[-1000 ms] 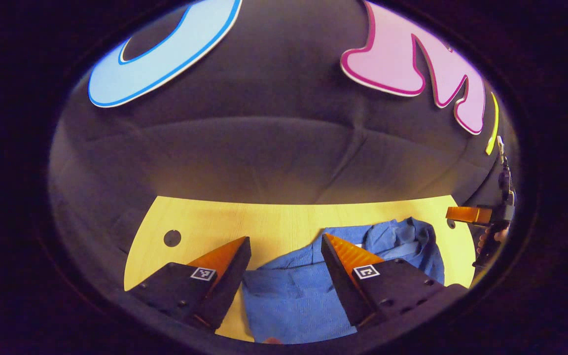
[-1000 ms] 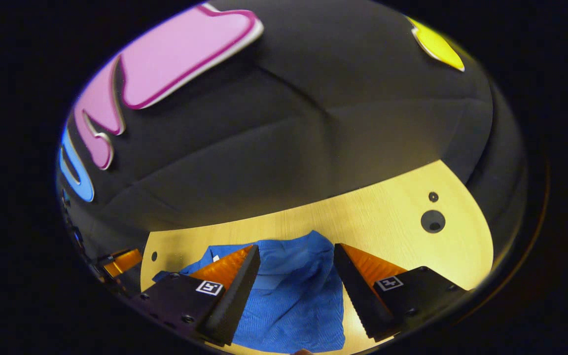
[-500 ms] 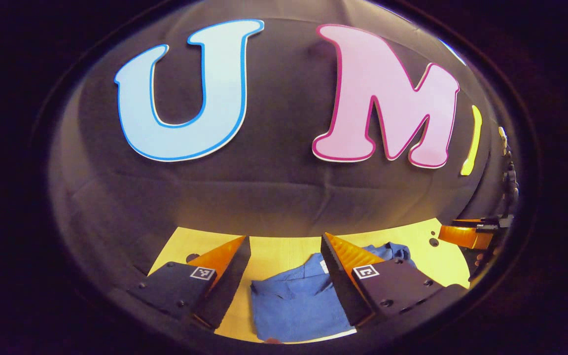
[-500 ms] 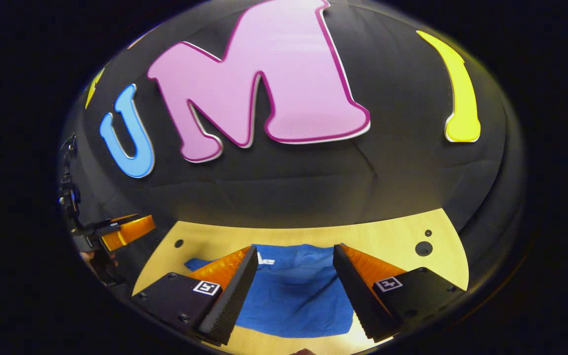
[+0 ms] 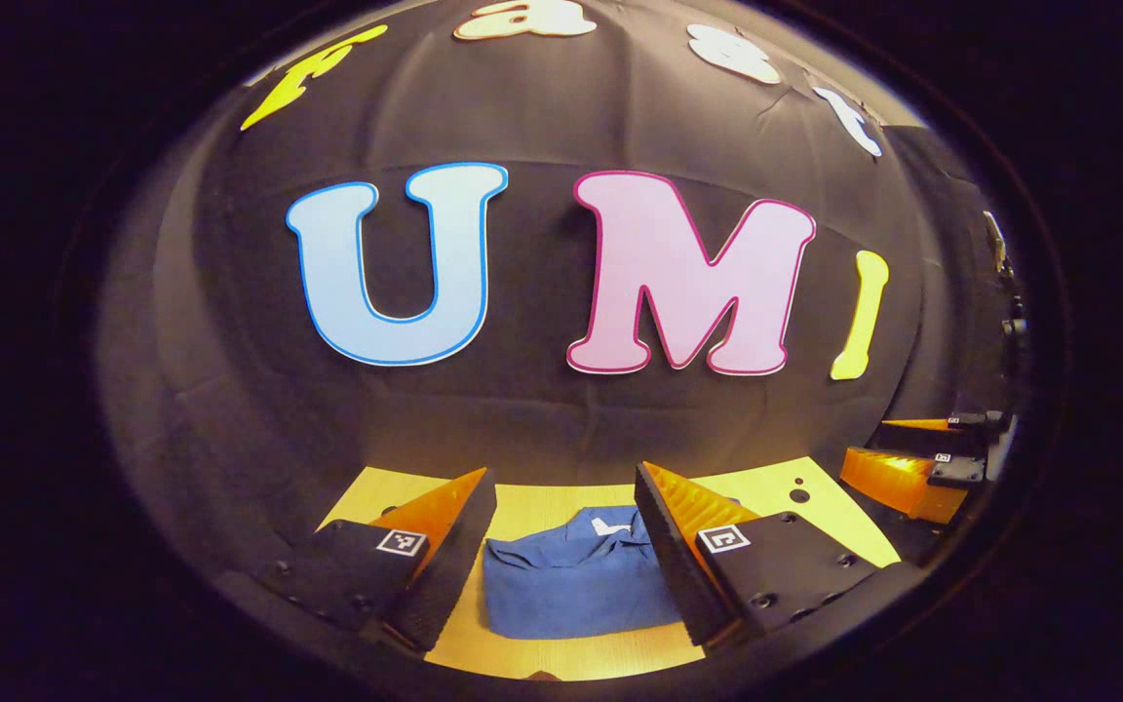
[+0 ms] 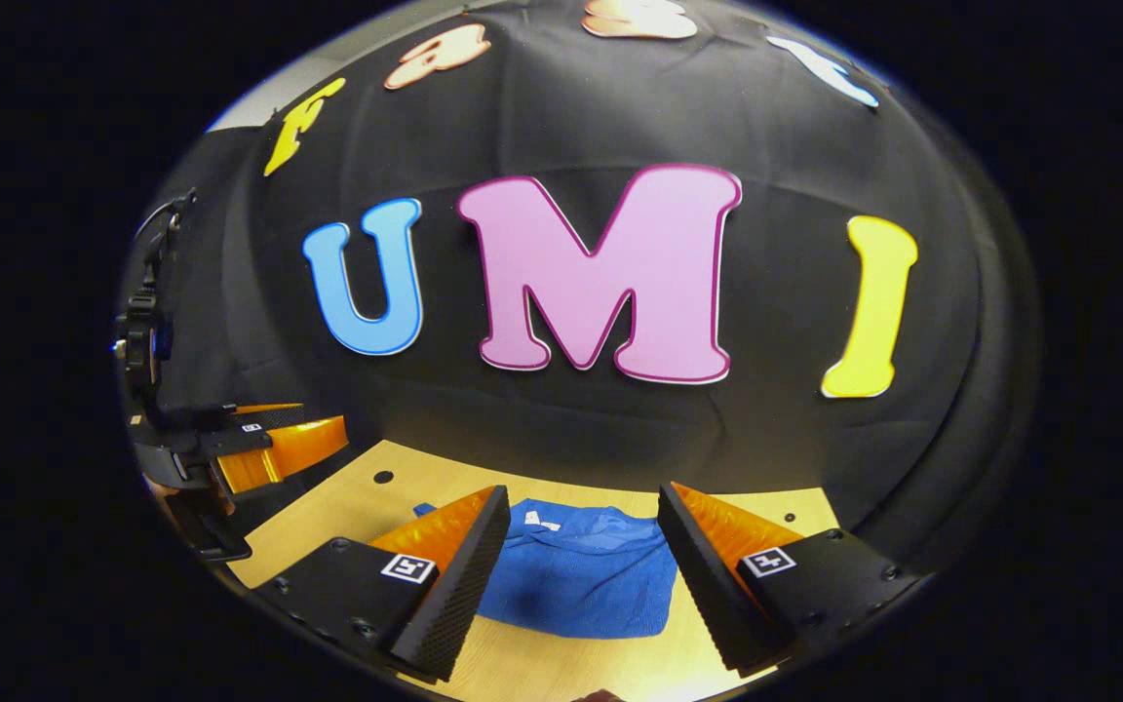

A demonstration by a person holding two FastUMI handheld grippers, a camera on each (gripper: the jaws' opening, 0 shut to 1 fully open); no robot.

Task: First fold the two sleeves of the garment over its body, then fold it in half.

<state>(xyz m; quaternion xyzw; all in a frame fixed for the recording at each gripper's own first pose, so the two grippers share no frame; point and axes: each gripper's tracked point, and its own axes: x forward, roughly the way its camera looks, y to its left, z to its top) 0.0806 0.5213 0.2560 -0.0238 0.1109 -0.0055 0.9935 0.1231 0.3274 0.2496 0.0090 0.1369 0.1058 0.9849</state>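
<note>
Folding looks finished to me: the blue garment lies as a compact bundle on the wooden table, no sleeve sticking out. My left gripper hangs above the garment, fingers spread wide, holding nothing. My right gripper is likewise spread and empty, clear of the garment
</note>
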